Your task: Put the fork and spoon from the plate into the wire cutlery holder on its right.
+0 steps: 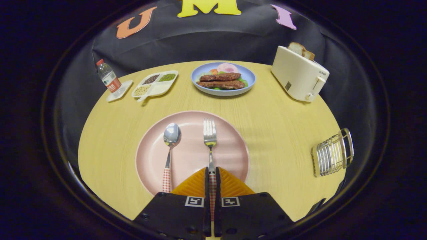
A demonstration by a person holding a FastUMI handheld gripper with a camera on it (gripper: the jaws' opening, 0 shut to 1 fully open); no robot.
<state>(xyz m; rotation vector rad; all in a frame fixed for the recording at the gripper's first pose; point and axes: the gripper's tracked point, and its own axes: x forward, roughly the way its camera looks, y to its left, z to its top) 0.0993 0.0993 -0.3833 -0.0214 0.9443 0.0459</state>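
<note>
The round wooden table (273, 133) takes up most of the frame. At its lower centre lies the pink plate (190, 156), with the spoon (170, 146) on its left half and the fork (209, 140) on its right half, both with bowl or tines pointing toward the top of the frame. At the bottom centre the gripper (210, 176) has its fingers drawn together on the fork's checked handle, one on each side, so it is clamped on the fork, which lies flat on the plate.

At the upper right stands a cream toaster (298, 73) with bread in its slot. At top centre sits a blue plate (223, 80) of food, and at the upper left a divided tray (155, 83) of grains and a small water bottle (108, 78). The wire cutlery holder (332, 153) sits at the right edge of the table, well apart from the pink plate, and looks empty.

By my reading the task is barely begun: the fork is gripped but not lifted, the spoon is untouched, and both still have to go into the holder.

The toaster bears a small mark and the bottle a label; both are too small to read.
</note>
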